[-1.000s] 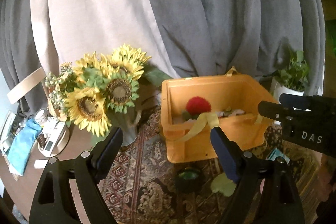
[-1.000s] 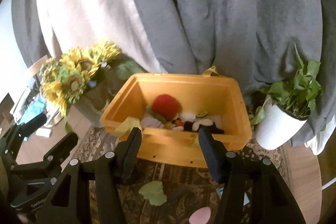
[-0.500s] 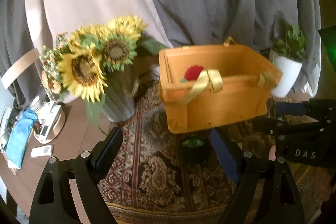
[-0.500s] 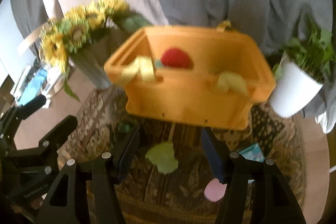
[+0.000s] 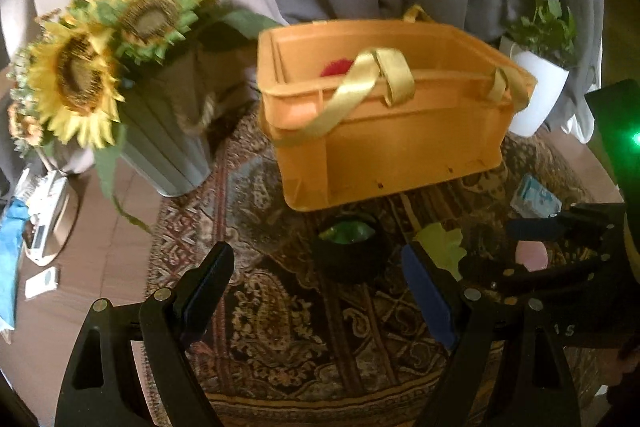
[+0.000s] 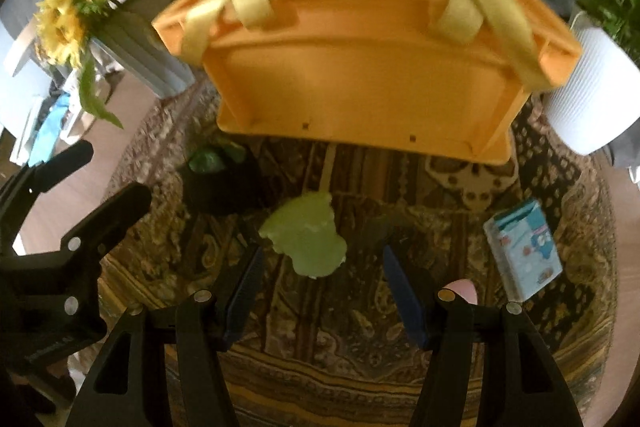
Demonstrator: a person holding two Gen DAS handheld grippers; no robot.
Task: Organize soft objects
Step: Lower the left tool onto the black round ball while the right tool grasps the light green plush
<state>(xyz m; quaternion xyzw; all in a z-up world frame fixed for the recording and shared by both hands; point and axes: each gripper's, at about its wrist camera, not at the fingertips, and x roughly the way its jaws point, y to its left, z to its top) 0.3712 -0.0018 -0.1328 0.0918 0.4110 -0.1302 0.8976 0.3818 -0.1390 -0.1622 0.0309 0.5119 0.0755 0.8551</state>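
An orange bin (image 5: 384, 115) with yellow straps stands on the patterned rug; a red pompom (image 5: 336, 67) peeks over its rim. It fills the top of the right wrist view (image 6: 360, 67). A flat light-green soft piece (image 6: 308, 239) lies on the rug just in front of my open right gripper (image 6: 320, 267); it also shows in the left wrist view (image 5: 440, 243). A black soft object with a green top (image 5: 348, 247) lies ahead of my open, empty left gripper (image 5: 316, 279), and shows in the right wrist view (image 6: 220, 179). A pink piece (image 6: 462, 289) lies by my right finger.
A grey vase of sunflowers (image 5: 120, 67) stands left of the bin. A white potted plant (image 5: 536, 87) stands to its right. A small blue-white packet (image 6: 524, 247) lies on the rug at right. Clutter sits at the table's left edge (image 5: 36, 211).
Both grippers have dropped and tilted down toward the rug. The bin's inside has gone out of sight and the loose pieces on the rug now lie close ahead. Both stay open.
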